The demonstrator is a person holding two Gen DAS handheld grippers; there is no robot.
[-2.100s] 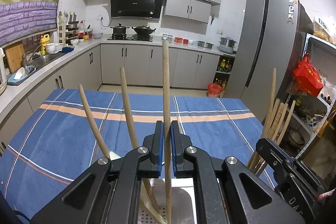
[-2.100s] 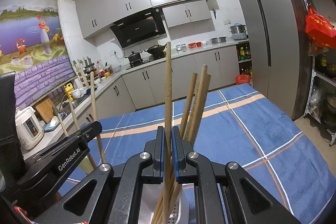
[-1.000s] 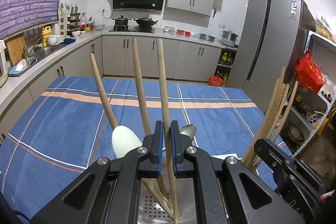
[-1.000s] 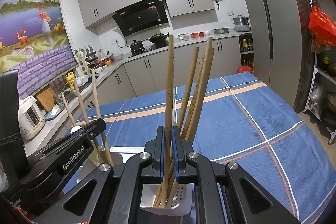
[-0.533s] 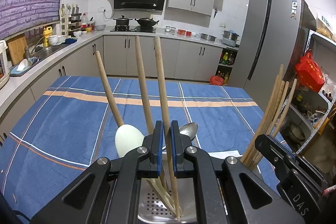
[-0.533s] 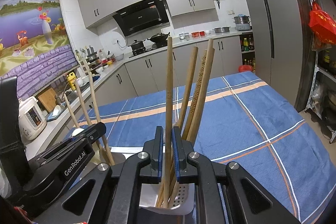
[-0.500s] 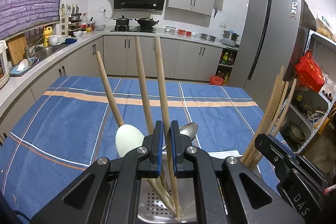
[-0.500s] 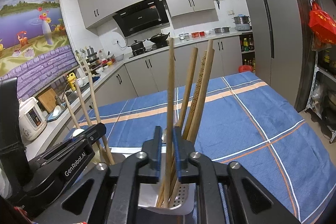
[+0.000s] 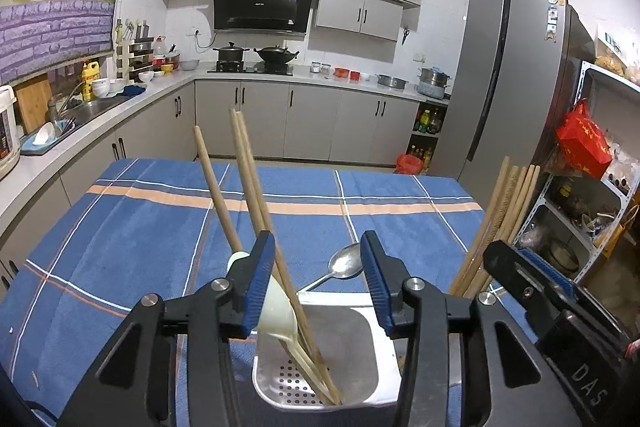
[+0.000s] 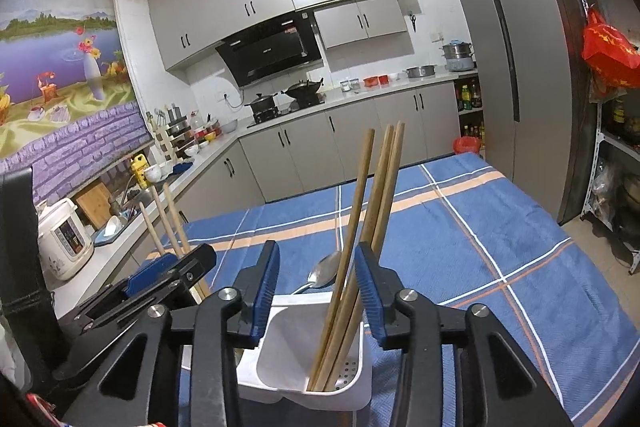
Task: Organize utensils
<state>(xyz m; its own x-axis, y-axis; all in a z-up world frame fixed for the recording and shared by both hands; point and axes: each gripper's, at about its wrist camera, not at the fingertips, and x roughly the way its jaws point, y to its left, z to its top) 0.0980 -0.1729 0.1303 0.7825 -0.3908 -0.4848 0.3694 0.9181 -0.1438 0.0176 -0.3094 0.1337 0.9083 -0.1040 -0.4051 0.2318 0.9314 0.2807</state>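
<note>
1. Three wooden handles [image 9: 248, 187] are seen leaning left out of a white perforated holder compartment [image 9: 312, 383], together with a pale spoon [image 9: 276, 311]; they rise between the fingers of the left tongs [image 9: 318, 275], close to the left finger and not gripped.
2. The left tongs are spread wide and hold nothing.
3. A metal spoon [image 9: 344, 263] is seen beyond the holder, just inside the right finger of the left tongs.
4. Several wooden chopsticks [image 10: 360, 239] are stood in another white compartment [image 10: 308, 367], tilted slightly right, passing between the fingers of the right tongs [image 10: 316, 275], nearer the right finger and not pinched.
5. The right tongs are likewise spread wide, with nothing held.
6. Both compartments are set on a bench covered by a blue checked cloth [image 9: 140, 227].
7. Beyond the bench, grey kitchen cabinets [image 9: 312, 123] and a tall grey fridge [image 9: 504, 87] are seen.
</note>
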